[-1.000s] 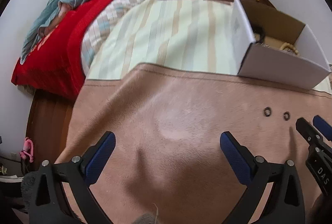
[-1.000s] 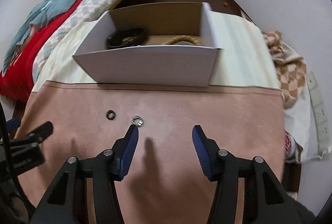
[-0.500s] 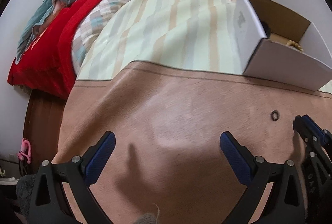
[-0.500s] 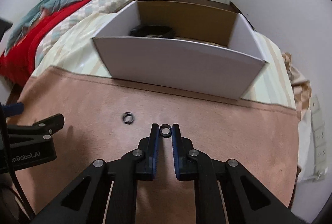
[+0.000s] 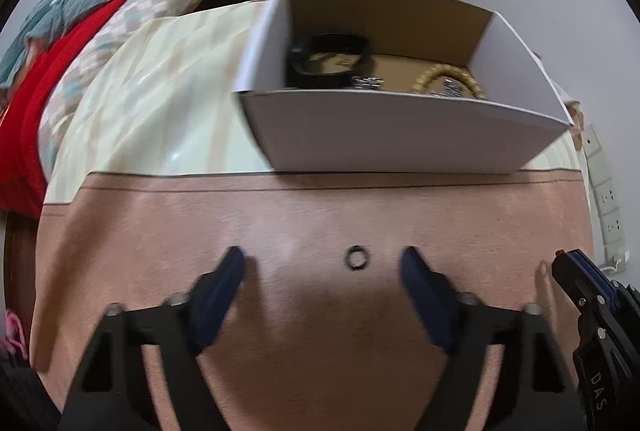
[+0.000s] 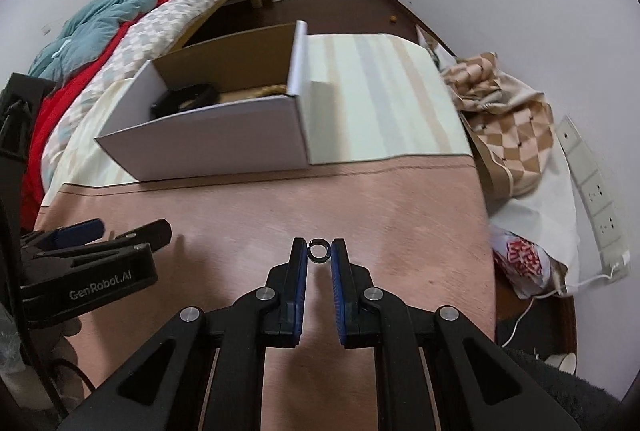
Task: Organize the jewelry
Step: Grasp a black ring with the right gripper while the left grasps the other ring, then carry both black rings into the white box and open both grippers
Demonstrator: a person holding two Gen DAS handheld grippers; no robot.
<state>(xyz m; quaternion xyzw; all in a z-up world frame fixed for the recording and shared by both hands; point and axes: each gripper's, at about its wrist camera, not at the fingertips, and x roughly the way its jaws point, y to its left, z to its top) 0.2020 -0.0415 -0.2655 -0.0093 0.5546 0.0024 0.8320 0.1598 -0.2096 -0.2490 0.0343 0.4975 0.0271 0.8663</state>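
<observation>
Right gripper (image 6: 319, 251) has a small dark ring (image 6: 319, 250) pinched at the very tips of its fingers, jaws closed in on it from both sides, held above the pink mat (image 6: 400, 215). Gripping at the tips makes sense: the ring is tiny, and this keeps it in sight and easy to let go.

Over on the left, the left gripper (image 5: 322, 263) sits low over the mat with its jaws wide apart, and a second ring (image 5: 357, 257) lies flat on the mat between the two fingers, nearer the right one, touching neither. That wide stance looks like a lineup for a grab, with room to close in from both sides.

Beyond the far edge of the mat stands the open box (image 5: 400, 135) on the striped cloth (image 5: 160, 91). Inside it already: a black band (image 5: 328, 61) on the left and a beaded bracelet (image 5: 448, 79) on the right, with something small and silvery between them that I can't make out.

So the job looks well along. The held ring needs carrying to the far side and over the box wall; the risk is that it slips from such a thin pinch on the way. The left ring, I'd say, needs centring before the squeeze, or it may skid aside.
</observation>
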